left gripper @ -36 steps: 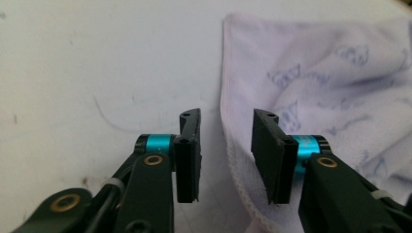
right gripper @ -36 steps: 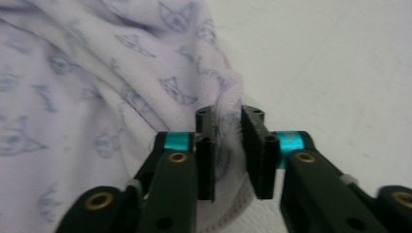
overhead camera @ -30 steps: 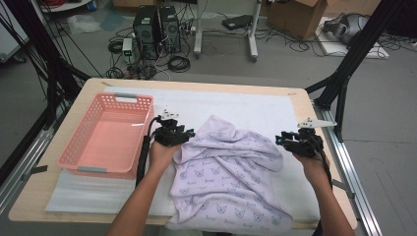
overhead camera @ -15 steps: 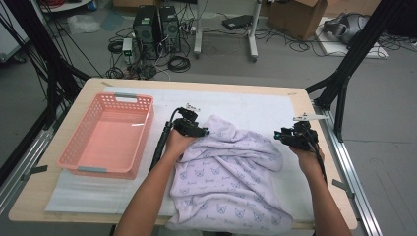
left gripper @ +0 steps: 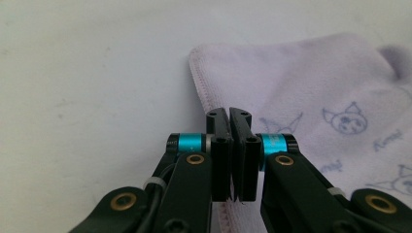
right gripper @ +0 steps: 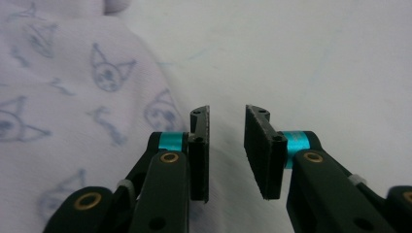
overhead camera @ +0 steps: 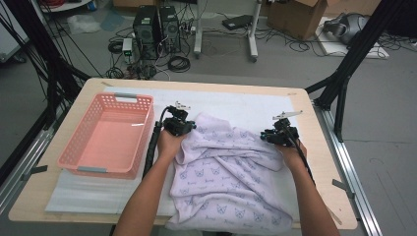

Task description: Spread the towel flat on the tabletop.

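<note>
High view: lilac towel (overhead camera: 231, 182) is spread on table (overhead camera: 319, 147), beside pink basket (overhead camera: 105, 135); left gripper (overhead camera: 184, 127) & right gripper (overhead camera: 275, 135) are held at its far corners.

Left gripper view: jaws are clamped on towel hem.

Right gripper view: jaws have been closing, gap left, nothing is gripped.

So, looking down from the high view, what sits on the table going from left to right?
Pink basket → left gripper, shut on the edge of the lilac cloth → lilac cloth with cat-face prints → right gripper at the cloth's right edge, fingers apart.
</note>
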Demonstrator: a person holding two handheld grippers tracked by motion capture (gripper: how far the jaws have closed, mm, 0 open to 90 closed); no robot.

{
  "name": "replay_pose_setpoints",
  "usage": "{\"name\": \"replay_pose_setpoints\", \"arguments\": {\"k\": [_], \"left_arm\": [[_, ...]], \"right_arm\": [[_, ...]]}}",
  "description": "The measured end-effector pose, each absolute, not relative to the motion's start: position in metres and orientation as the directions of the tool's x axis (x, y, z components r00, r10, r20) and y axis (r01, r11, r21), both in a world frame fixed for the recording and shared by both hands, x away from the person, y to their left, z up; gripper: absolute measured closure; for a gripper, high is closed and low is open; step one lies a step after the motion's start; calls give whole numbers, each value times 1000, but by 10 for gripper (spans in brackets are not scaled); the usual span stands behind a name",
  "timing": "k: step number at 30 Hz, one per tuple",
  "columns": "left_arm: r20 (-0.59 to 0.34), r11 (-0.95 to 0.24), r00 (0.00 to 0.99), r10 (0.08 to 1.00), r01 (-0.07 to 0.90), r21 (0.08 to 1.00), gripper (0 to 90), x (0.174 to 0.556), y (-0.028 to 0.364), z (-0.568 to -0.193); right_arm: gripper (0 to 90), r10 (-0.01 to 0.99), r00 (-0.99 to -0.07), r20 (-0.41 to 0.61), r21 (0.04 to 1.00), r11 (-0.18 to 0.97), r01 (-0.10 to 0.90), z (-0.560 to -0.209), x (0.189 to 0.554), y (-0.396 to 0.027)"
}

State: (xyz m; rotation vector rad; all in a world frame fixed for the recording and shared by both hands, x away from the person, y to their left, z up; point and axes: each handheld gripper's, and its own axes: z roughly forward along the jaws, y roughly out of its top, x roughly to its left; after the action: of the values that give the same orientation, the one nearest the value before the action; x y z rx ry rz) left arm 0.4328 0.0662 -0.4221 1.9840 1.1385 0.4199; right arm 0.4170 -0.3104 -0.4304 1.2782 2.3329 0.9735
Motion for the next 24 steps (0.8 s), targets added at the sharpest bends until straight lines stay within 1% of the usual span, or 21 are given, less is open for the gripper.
{"name": "replay_pose_setpoints", "arguments": {"k": [2,4,5,7,8,9,10,12,14,15,16,17,18,19,21,23,24], "left_arm": [[-101,-279,542,834,573,771,871,431,67,-420],[-103,-270,539,836,567,778,870,428,68,-419],[-111,-260,533,839,571,779,870,428,68,-420],[-114,-257,526,843,579,774,870,427,70,-423],[-114,-261,526,843,584,769,869,426,71,-425],[-117,-256,525,843,583,771,869,426,71,-426],[-119,-251,521,845,584,772,870,424,72,-428],[-122,-251,520,846,588,769,869,423,74,-430],[-125,-255,521,845,596,761,867,423,74,-431],[-121,-259,522,844,595,761,866,422,73,-430],[-122,-258,525,842,592,764,866,422,73,-429],[-118,-258,526,842,586,768,867,421,72,-428],[-110,-257,525,844,577,775,867,421,71,-427],[-107,-254,524,845,569,782,867,421,71,-426],[-119,-216,508,853,551,806,869,421,72,-422],[-131,-169,477,869,536,827,870,421,73,-418],[-144,-145,466,873,531,835,870,421,75,-417]], "right_arm": [[687,809,-581,90,693,368,620,-433,418,-304],[687,788,-608,94,694,386,608,-435,418,-296],[686,773,-622,126,699,376,608,-435,418,-291],[636,742,-649,167,708,367,603,-435,418,-286],[598,712,-667,219,699,363,616,-435,417,-281],[572,690,-685,236,693,374,616,-435,417,-278],[548,686,-689,233,686,386,617,-436,416,-274],[509,697,-695,177,681,423,598,-436,414,-268],[482,713,-682,165,674,423,605,-436,413,-267],[493,716,-676,174,671,416,614,-437,414,-268],[571,715,-669,204,666,400,630,-438,414,-268],[722,693,-687,220,662,411,627,-436,413,-269],[778,681,-704,199,665,434,608,-434,411,-268],[816,680,-716,159,667,461,586,-431,410,-267],[836,695,-712,101,677,477,561,-426,410,-271],[837,757,-653,14,708,453,541,-418,412,-283],[837,797,-602,-51,721,446,530,-414,412,-289]]}}
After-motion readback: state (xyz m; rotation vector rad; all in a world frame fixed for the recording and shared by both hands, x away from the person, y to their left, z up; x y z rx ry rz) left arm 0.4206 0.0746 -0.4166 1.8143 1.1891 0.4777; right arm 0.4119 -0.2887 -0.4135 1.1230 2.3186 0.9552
